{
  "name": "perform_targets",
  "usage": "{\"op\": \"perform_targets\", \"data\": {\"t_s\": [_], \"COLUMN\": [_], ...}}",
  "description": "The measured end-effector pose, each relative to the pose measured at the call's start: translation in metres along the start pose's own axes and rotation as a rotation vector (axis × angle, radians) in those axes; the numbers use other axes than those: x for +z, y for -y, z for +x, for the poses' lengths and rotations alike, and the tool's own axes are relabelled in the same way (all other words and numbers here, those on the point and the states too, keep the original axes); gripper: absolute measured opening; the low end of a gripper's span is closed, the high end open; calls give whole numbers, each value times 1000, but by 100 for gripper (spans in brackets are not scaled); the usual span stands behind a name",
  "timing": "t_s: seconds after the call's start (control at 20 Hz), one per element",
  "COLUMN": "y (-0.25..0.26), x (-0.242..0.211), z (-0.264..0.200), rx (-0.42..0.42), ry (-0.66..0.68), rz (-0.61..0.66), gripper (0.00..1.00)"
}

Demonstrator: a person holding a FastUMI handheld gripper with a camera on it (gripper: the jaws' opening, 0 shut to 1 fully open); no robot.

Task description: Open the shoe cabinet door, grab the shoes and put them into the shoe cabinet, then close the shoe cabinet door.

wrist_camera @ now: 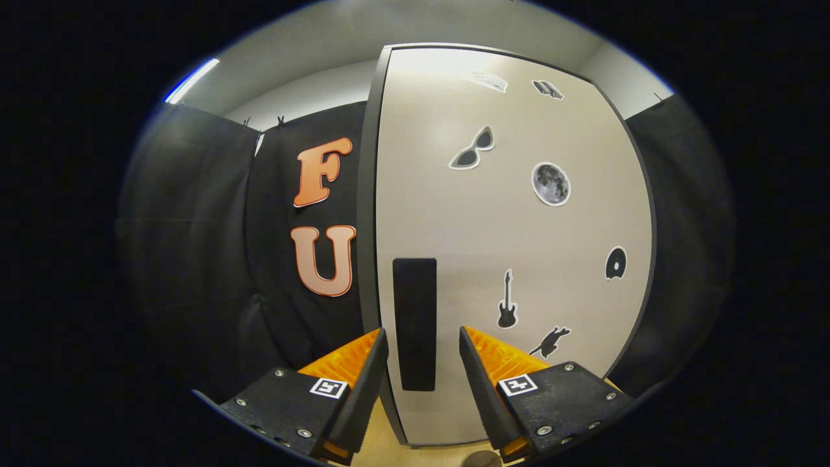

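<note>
gripper [423, 370] fingers spread around the door [512, 233] handle [415, 324]; pinch it squarely, then pull outward steadily.

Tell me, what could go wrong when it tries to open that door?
The hand-held gripper is open, its fingers on either side of the dark vertical handle near the closed cabinet door's edge. If it shuts off-centre, the fingers may slip off the flat handle. A crooked pull could also scrape the door's stickers.

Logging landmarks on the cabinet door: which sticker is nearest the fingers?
The dark animal-shaped sticker, just beyond one finger of the open hand-held gripper; the guitar sticker sits slightly higher.
</note>
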State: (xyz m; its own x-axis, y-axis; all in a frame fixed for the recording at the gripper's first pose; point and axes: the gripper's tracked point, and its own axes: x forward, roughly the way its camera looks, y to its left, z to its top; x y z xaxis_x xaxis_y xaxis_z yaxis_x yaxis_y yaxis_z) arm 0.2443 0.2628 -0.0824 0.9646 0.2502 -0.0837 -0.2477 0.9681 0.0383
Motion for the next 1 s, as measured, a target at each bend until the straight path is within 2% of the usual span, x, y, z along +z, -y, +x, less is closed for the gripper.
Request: {"op": "perform_targets", "data": {"t_s": [0.5,0.65,0.8,1.0], "y": [-3,-3,-3,-3], "x": [-9,-11,-13,-13], "z": [23,23,23,21], "rx": [-10,-36,-27,-30], "ry": [-17,-28,-52,-66], "rz": [-19,-60,11,16], "gripper": [39,37,28,22]}}
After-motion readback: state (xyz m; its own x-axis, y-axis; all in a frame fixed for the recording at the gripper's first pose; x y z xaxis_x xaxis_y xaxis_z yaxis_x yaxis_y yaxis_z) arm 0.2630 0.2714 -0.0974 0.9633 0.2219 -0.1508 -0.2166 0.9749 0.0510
